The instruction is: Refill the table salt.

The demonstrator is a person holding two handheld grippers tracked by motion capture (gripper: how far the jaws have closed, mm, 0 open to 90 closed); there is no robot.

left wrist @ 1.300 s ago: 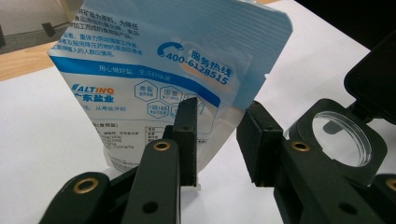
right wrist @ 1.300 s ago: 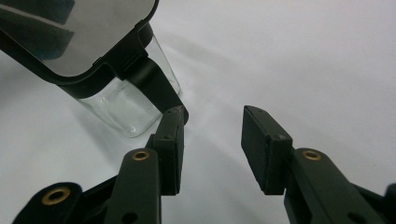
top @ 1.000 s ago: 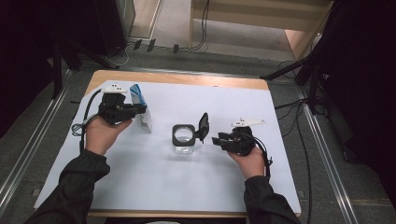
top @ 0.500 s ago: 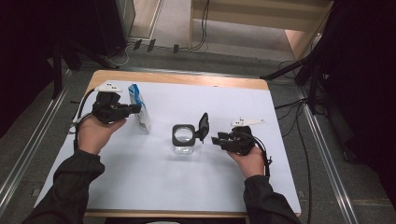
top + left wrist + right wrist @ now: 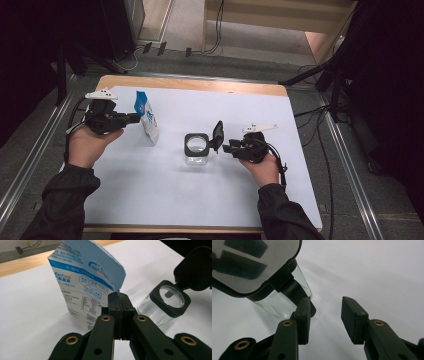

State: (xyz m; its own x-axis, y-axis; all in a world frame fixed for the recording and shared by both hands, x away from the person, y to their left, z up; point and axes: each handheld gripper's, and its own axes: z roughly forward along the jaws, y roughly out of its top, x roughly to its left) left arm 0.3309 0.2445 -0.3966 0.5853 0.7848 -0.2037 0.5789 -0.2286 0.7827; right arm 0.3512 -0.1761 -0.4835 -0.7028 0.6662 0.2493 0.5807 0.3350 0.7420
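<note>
Left gripper: jaws pressed fully together, pinching the torn top edge of a blue-and-white pouch. Right gripper: jaws partly open, nothing between them; left jaw just beside the hinge of a jar, contact not resolvable.

High view: left gripper at the worktop's left rear, pouch standing upright at its tip; glass jar near the centre, black lid flipped up on its right side; right gripper just right of that lid. Pouch and jar well apart.

Left gripper view only: pouch print legible in part, "ALTINO" in red, "400" in a white arc, rows of small characters unreadable. Jar clear, black square collar, round mouth.

Right gripper view only: underside of lid glossy, reflecting dark shapes.
</note>
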